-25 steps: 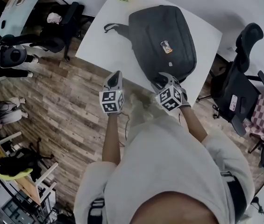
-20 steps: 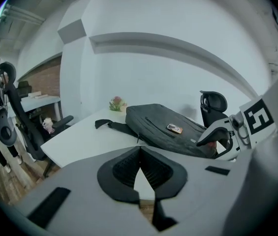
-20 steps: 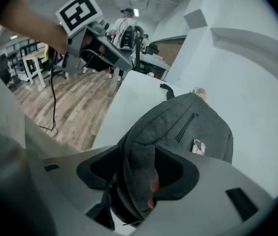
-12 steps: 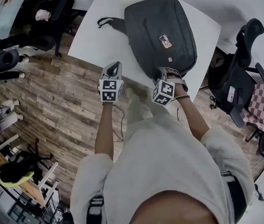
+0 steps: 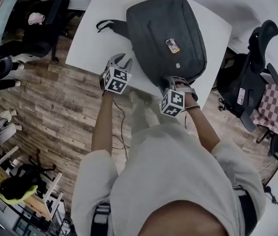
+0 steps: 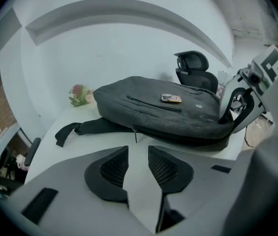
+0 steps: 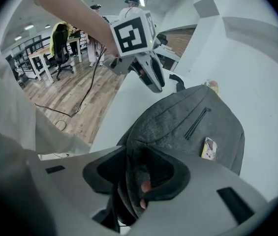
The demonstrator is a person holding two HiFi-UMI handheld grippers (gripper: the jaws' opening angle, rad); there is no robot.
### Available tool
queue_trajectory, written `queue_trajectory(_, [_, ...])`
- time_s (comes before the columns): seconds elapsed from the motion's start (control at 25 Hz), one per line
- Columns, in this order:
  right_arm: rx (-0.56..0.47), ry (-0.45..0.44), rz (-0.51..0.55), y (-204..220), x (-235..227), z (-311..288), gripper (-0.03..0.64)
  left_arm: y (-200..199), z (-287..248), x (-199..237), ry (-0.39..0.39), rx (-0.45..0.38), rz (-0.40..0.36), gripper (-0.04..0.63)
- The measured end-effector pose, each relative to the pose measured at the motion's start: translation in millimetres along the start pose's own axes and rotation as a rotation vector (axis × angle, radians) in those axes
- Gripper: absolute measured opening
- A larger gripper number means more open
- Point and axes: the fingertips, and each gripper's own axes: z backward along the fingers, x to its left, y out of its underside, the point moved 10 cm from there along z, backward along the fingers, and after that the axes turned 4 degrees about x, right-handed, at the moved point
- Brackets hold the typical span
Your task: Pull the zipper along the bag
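Left tool [image 6: 138, 151]: its jaws are opening, with nothing between them, only bare counter [image 6: 79, 151] showing in the gap.
Left arm: stretched forward and nearly straight. The tool sits low over the counter's near edge and points at the bag's side.
Strap [image 6: 77, 129]: lies flat on the counter left of the bag, off my line to the pull.
Pull [image 6: 135, 135]: hangs down from the seam on the side of the bag facing my left tool. It is dead ahead of the tips, near but not touching, and just above the counter.
Zipper line: I judge it runs along that side seam, crosswise to my left tool, from the pull towards the corner held at the right.
Bag [image 5: 166, 33]: lies flat in the middle of the counter, its long axis running away from me and its near corner at the counter edge.
Nearer hand: the left. The pull is straight in front of it, while the right is busy at the corner.
Right tool [image 7: 136, 173]: its jaws are closing on the bag's near corner. A fold of grey cloth stands between the pads [image 7: 166, 173], and they look to be touching it.
Right arm: bent at the elbow and tucked close to me, wrist at the counter edge.
Next, as I judge it: ease the left forward, close on the pull, then draw sideways while the right anchors.
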Motion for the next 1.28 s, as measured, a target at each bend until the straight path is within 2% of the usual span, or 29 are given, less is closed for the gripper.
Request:
queue_trajectory(0.56, [-0.019,-0.007,-0.04,1,0,0,0.132,-22,-52,14,0.029,-0.005,-0.187,0.129])
queue_trajectory(0.6, [-0.019,-0.008,-0.042,2,0,0,0.132,-22,-54,12,0.031,-0.003,-0.209,0.12])
queue_trajectory(0.72, [-0.02,-0.006,-0.046,0,0,-2,0.132,-22,-55,9,0.029,-0.008,-0.252,0.037])
queue_trajectory(0.8, [-0.021,-0.006,-0.045,-2,1,-3,0.132,-20,-52,11,0.023,-0.006,-0.248,0.034])
queue_trajectory(0.88, [-0.023,-0.007,-0.044,-2,2,-4,0.13,-19,-49,12,0.014,0.014,-0.263,0.032])
queue_trajectory(1.04, [-0.024,-0.01,-0.044,1,2,-4,0.129,-22,-48,6,-0.01,0.074,-0.34,0.031])
queue_trajectory(1.28, [-0.032,-0.004,-0.045,-1,1,-5,0.126,-21,-43,-5,-0.021,0.122,-0.391,0.031])
